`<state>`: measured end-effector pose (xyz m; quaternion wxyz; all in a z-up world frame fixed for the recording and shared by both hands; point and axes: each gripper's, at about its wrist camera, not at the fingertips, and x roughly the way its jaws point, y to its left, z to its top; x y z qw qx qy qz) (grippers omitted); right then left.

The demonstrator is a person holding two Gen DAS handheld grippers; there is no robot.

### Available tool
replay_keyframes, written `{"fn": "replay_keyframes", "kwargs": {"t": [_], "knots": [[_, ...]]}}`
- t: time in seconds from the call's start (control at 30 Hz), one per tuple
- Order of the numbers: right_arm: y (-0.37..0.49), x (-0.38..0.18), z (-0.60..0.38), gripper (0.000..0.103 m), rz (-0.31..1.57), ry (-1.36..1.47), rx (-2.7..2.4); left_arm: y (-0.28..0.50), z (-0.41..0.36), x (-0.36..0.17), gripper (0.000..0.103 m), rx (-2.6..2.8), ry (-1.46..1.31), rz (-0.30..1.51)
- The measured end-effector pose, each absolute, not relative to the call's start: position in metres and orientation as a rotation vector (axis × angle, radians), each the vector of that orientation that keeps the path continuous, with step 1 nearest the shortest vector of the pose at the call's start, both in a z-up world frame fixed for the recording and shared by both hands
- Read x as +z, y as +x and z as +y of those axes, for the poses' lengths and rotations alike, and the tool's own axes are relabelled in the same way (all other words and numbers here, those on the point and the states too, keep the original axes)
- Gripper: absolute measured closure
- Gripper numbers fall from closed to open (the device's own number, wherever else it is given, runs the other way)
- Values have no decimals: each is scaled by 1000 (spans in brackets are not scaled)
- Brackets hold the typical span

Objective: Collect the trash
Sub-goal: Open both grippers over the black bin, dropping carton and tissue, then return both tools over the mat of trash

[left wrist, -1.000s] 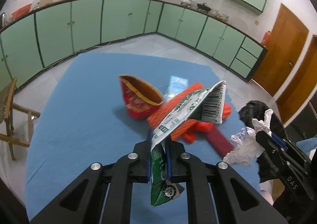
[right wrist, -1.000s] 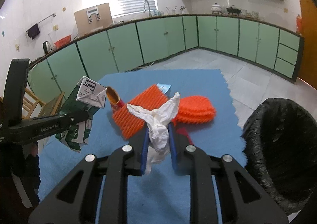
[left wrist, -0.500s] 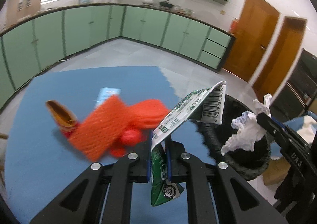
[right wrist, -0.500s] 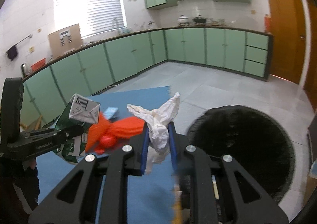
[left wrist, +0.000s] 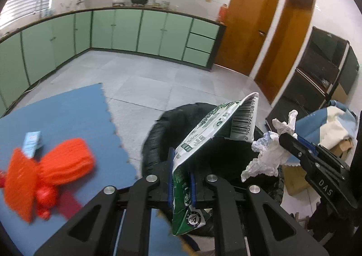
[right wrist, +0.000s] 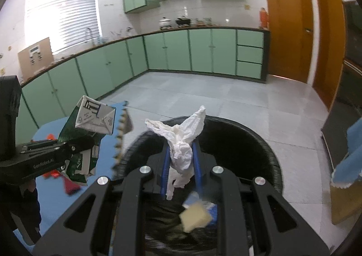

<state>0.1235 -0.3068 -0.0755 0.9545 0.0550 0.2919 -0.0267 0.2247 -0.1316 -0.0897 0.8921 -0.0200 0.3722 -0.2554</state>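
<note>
bin now under both grippers; right view alone shows yellow scrap inside.

The right gripper clamps a crumpled white tissue above the black-lined bin (scraps inside)

Bin mouth is wide open right under my two loads, just some scraps at the bottom. Blue mat edge sits close on the left.

green-white carton, white tissue, black bin
</note>
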Motion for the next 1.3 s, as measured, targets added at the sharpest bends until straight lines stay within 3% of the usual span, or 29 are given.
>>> {"fn": "replay_keyframes", "kwargs": {"t": [0.33,0.47,0.5,0.57,0.6,0.67,0.73,0.83,0.93,1.03,1.3], "knots": [[139,-118,-359,85,655,136,-130,254,-201,-119,92,-601,11,813],[142,-132,-368,79,684,145,-159,261,-218,-132,91,-646,18,863],[142,-134,-370,76,689,147,-168,263,-222,-135,90,-666,9,886],[141,-138,-375,67,695,155,-183,265,-222,-141,69,-712,-21,925],[141,-138,-377,61,695,157,-190,263,-223,-142,66,-719,-24,927],[136,-139,-380,57,690,167,-204,259,-221,-142,64,-727,-15,917],[132,-139,-380,41,683,173,-218,257,-217,-143,64,-722,-11,915],[125,-135,-376,28,674,178,-225,249,-204,-133,64,-702,-7,876],[121,-127,-367,21,657,172,-221,240,-188,-117,61,-671,12,812],[113,-116,-348,16,628,171,-204,227,-163,-100,52,-619,28,733],[106,-93,-287,12,596,187,-100,196,-58,-81,39,-443,-32,676]]}}
